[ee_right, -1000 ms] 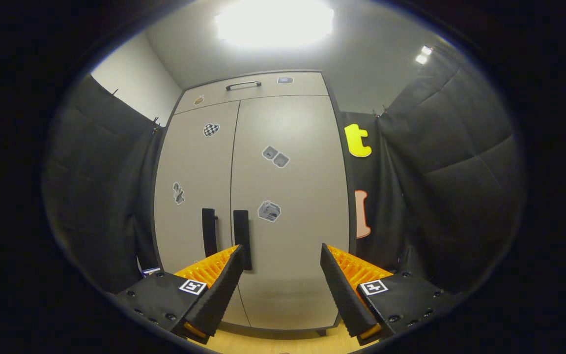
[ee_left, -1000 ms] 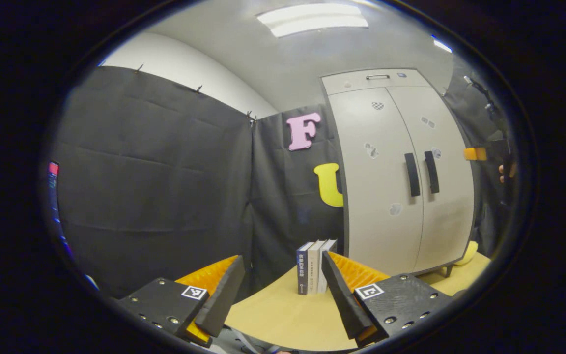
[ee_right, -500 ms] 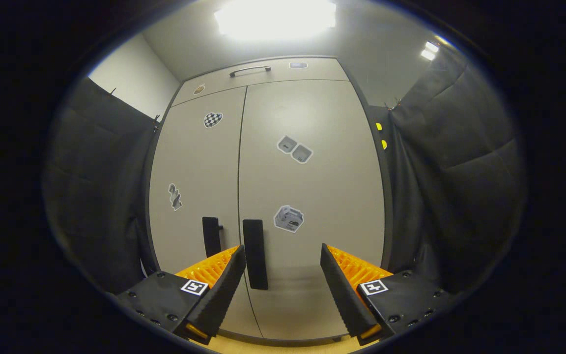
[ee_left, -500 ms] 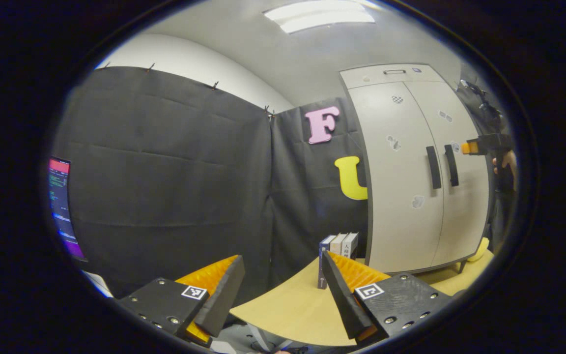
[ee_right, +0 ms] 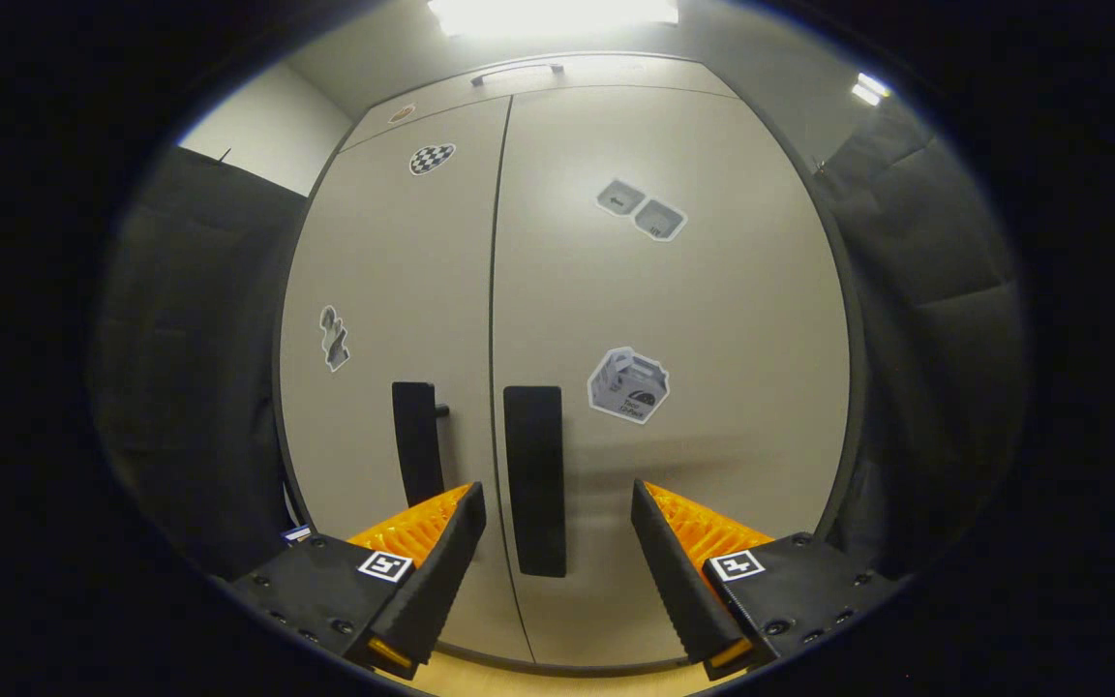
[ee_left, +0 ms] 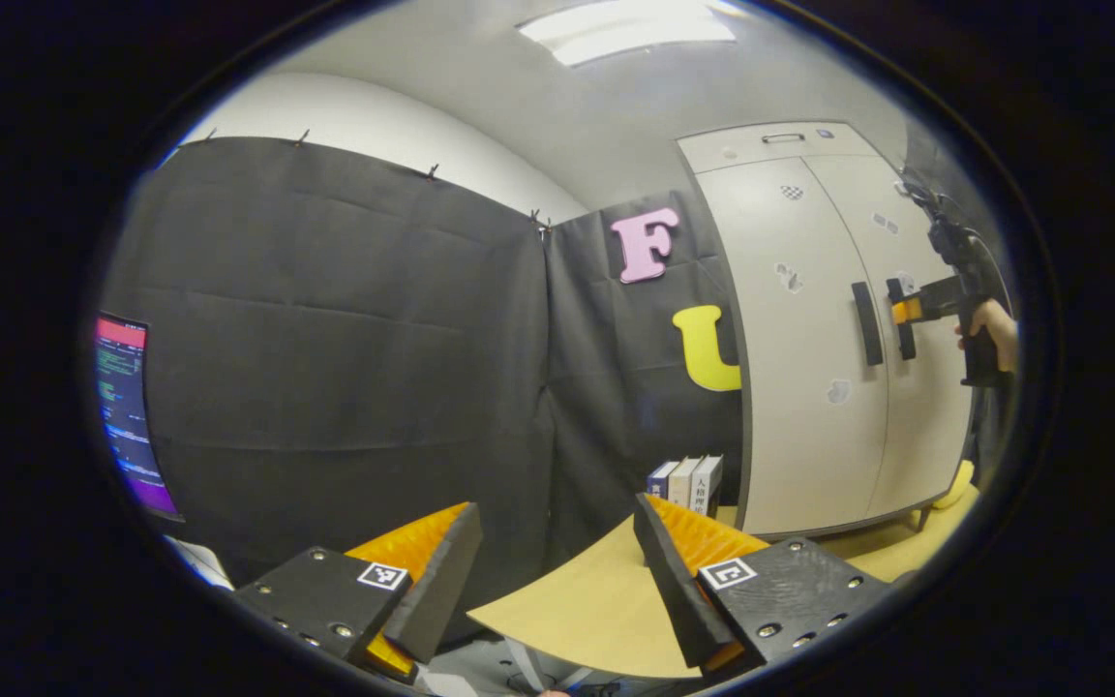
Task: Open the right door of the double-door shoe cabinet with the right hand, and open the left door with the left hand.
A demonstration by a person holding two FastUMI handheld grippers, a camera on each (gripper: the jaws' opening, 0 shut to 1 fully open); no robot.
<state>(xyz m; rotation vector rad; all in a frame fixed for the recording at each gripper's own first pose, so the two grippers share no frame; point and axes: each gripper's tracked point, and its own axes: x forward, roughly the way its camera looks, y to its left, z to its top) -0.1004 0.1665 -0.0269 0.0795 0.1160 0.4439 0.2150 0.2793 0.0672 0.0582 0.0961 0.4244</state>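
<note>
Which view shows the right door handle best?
Right gripper view: the right door handle faces the camera, large, between the open fingers of the right gripper. Left gripper view shows it small and far off, that gripper's fingertips at it.

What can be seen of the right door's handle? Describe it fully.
The right door handle is a dark, flat vertical bar, matte like plastic or painted metal, mounted upright near the inner edge of the shut right door, just beside the seam and the left door handle. The right gripper is open, its fingers either side of the bar; whether they touch it cannot be told. In the left gripper view the handle meets that gripper's tips.
</note>
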